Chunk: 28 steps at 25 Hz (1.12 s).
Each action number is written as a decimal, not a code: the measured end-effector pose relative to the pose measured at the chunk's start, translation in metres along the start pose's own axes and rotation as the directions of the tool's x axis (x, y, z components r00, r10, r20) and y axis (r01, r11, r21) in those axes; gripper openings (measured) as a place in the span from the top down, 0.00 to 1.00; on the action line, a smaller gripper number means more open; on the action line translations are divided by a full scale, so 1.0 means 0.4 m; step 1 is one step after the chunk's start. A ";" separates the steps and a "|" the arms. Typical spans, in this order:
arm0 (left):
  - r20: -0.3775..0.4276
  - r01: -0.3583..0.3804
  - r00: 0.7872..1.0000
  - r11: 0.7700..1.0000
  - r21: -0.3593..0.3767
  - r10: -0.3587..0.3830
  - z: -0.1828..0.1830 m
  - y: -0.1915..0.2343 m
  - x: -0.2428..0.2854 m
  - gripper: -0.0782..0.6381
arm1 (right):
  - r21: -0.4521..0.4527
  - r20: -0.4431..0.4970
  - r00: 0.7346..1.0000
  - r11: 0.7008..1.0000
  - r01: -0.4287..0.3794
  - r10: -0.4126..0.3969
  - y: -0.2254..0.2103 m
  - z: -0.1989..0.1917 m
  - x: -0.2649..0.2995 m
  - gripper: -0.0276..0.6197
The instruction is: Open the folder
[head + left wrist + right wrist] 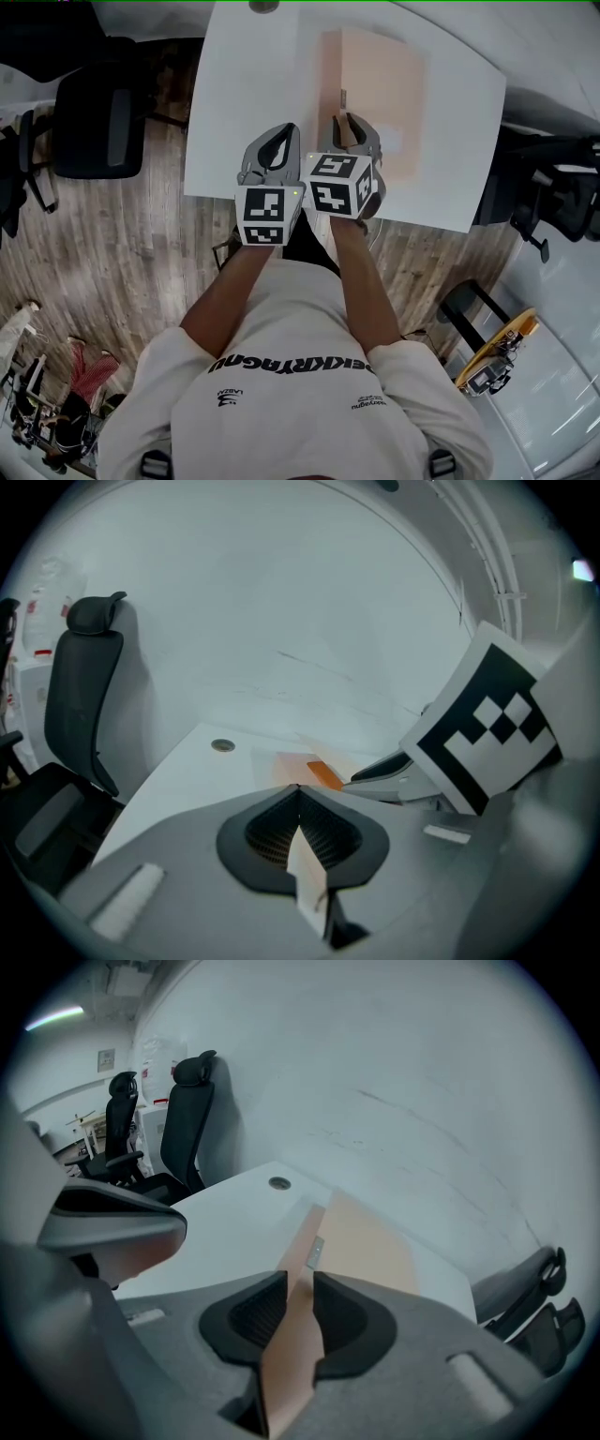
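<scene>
White table [234, 112] ahead of me w/ a round grommet [264, 6] at its far edge. Wood-plank floor [122, 244] below. Black chair [94, 117] on my left, more black chairs [553, 197] on the rt. Plain white wall [281, 592] behind the table; strip light [56, 1018] overhead.

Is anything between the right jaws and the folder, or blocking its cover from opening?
Nothing between: the right gripper is clamped on the cover edge of the peach cardboard folder. The white table beside it looks bare; only the left gripper, shut, hangs close on the left.
</scene>
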<state>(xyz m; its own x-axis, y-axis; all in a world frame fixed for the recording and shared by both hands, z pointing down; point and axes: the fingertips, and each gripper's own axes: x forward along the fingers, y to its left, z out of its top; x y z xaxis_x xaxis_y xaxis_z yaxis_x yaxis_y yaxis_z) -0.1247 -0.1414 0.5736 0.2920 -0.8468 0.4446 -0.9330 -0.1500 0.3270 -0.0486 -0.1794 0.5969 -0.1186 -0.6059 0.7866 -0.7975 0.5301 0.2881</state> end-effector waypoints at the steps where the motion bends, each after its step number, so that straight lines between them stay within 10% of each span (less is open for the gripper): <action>1: 0.000 0.004 1.000 1.000 0.001 -0.004 -0.001 -0.004 0.001 0.90 | 0.000 0.003 1.000 1.000 0.004 -0.004 -0.006 0.003 -0.007 0.82; 28: -0.081 0.114 0.991 0.986 0.119 -0.105 -0.060 -0.180 0.093 0.90 | 0.150 0.136 0.990 0.988 0.022 -0.042 -0.231 0.035 -0.196 0.95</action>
<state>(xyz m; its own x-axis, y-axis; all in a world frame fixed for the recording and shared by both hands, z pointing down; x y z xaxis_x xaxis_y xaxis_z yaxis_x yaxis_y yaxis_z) -0.0417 -0.1499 0.5867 0.4043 -0.7821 0.4742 -0.9120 -0.3051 0.2743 0.0262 -0.1892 0.5011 -0.1639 -0.7027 0.6923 -0.8797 0.4216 0.2198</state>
